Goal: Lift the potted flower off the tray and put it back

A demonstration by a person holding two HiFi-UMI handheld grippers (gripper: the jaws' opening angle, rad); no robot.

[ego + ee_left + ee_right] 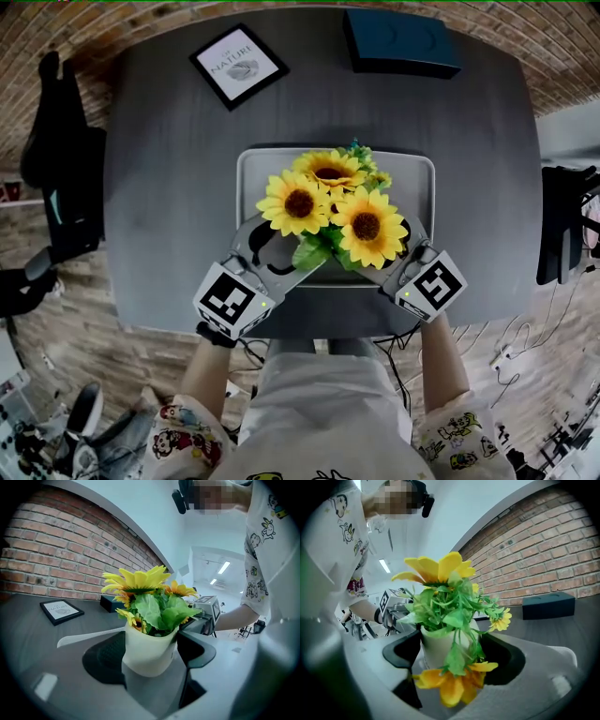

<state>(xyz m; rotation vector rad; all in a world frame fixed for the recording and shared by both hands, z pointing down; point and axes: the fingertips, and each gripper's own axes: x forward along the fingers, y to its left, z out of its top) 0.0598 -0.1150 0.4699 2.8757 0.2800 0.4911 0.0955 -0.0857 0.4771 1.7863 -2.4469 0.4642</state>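
Yellow sunflowers (328, 206) in a white pot (147, 651) hang over the near part of the grey tray (417, 183). The blooms hide the pot in the head view. My left gripper (272, 246) comes in from the near left, its black pads (105, 660) pressed on either side of the pot. My right gripper (405, 251) comes in from the near right and clasps the same pot (436, 648) between its pads (506, 660). Both sets of jaws stand wide around the pot. I cannot tell whether the pot's base touches the tray.
The tray lies on a dark grey table (159, 187). A framed picture (238, 66) lies at the far left and a dark blue box (401, 42) at the far right. Black chairs (56, 150) stand beside the table, with a brick wall behind.
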